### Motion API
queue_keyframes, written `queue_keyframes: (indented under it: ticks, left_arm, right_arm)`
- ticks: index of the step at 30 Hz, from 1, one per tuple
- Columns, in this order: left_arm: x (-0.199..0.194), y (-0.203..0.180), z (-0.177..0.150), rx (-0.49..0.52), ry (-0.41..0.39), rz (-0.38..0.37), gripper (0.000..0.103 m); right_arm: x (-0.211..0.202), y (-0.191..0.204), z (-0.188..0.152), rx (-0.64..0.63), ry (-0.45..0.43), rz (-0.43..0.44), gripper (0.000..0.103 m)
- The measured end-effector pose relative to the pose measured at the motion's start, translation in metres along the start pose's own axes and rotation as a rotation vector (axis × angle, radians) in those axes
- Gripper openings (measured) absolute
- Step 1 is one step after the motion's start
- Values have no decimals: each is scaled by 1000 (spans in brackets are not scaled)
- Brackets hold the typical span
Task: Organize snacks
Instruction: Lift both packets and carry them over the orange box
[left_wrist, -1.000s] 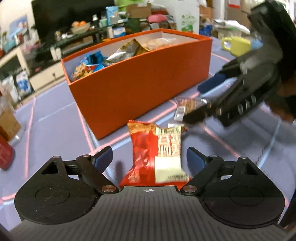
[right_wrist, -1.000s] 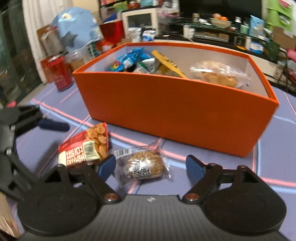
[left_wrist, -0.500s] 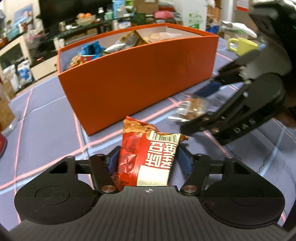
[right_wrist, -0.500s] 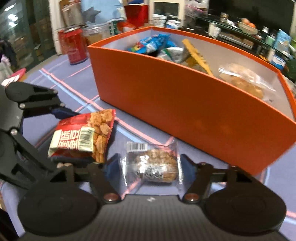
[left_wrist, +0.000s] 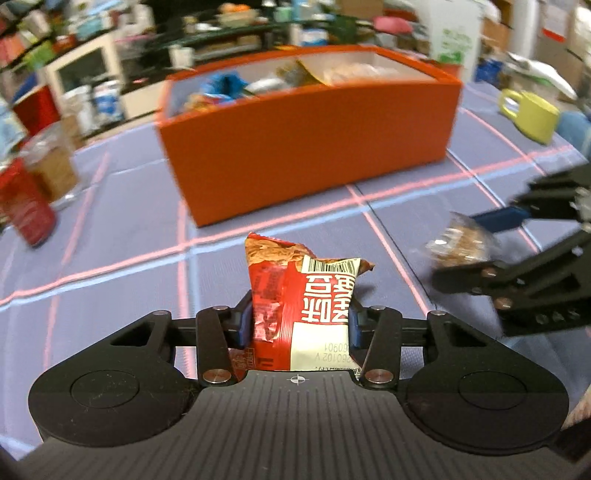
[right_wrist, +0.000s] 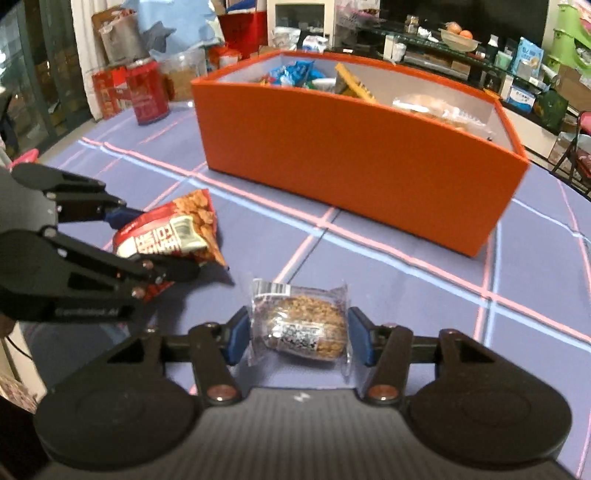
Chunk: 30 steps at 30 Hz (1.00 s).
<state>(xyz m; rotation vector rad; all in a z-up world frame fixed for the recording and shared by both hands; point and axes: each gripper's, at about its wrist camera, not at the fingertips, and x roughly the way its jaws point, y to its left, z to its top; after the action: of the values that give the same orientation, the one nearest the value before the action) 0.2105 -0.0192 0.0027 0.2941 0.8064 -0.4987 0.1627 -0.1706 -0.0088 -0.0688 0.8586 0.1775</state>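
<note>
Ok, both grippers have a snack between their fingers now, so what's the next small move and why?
Probably lift both and carry them over the orange box. The left gripper is clamped on the red snack bag, the right gripper on the clear-wrapped cake; their jaws have just been closing. The box, open-topped, already holds snacks.

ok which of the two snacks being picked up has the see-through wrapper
The round grain cake in the right tongs: its wrapper is clear. The packet in the left tongs is opaque red and white.
</note>
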Motion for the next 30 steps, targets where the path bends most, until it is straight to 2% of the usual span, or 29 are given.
queue_keyframes:
  ticks: [3, 6, 12, 30]
  left_arm:
    - [-20, -2, 7, -58, -40, 86, 22]
    - [-27, -5, 12, -129, -41, 172, 22]
    - [-19, -5, 11, -247, -28, 174, 22]
    - [-20, -7, 18, -236, -50, 181, 22]
  right_arm:
    - [-24, -1, -1, 24, -56, -21, 55]
    - [-41, -4, 3, 81, -114, -46, 56]
    - [-43, -4, 4, 107, -138, -70, 56]
    - [-35, 1, 8, 112, -135, -77, 57]
